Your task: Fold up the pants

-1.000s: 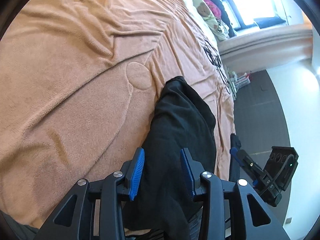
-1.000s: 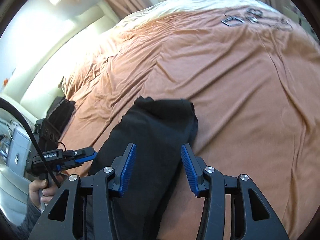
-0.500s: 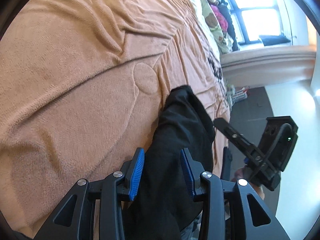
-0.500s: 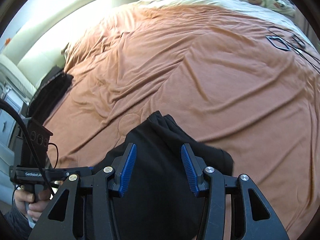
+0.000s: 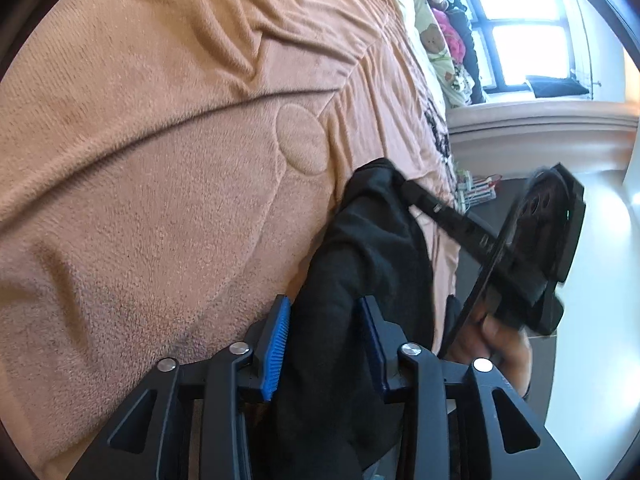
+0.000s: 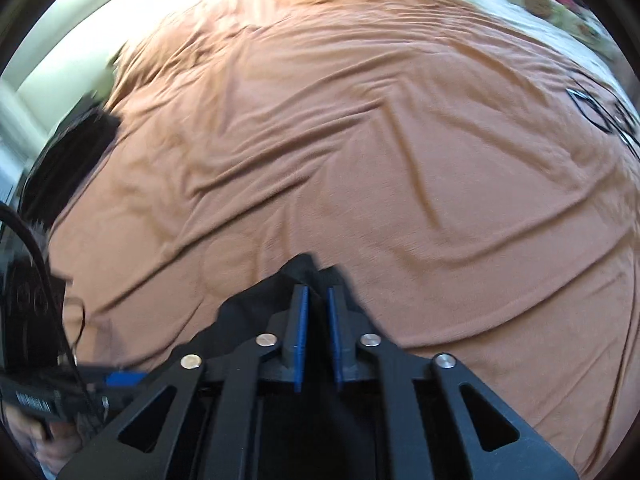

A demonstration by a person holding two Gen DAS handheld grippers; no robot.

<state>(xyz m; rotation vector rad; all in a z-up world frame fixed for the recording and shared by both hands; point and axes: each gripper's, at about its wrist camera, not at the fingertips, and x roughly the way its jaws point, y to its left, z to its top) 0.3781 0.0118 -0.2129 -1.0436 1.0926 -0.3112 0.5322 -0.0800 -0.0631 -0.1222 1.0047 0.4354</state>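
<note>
The black pants (image 5: 372,256) lie bunched on the orange blanket (image 5: 160,184) near the bed's edge. My left gripper (image 5: 322,340) is open, its blue pads on either side of the pants' near end. In the right wrist view my right gripper (image 6: 317,320) has its jaws nearly together, pinching the far end of the pants (image 6: 308,268). In the left wrist view, the right gripper's body (image 5: 532,248) reaches onto that same end from the right.
The orange blanket (image 6: 360,140) is wrinkled and covers the whole bed. Pillows and soft toys (image 5: 436,40) lie at the head by a window. A dark object (image 6: 68,148) lies at the bed's left edge. The floor (image 5: 504,208) is beyond the bed.
My right gripper moved forward along the pants to their far end and shut on it. The left gripper stayed open around the near end.
</note>
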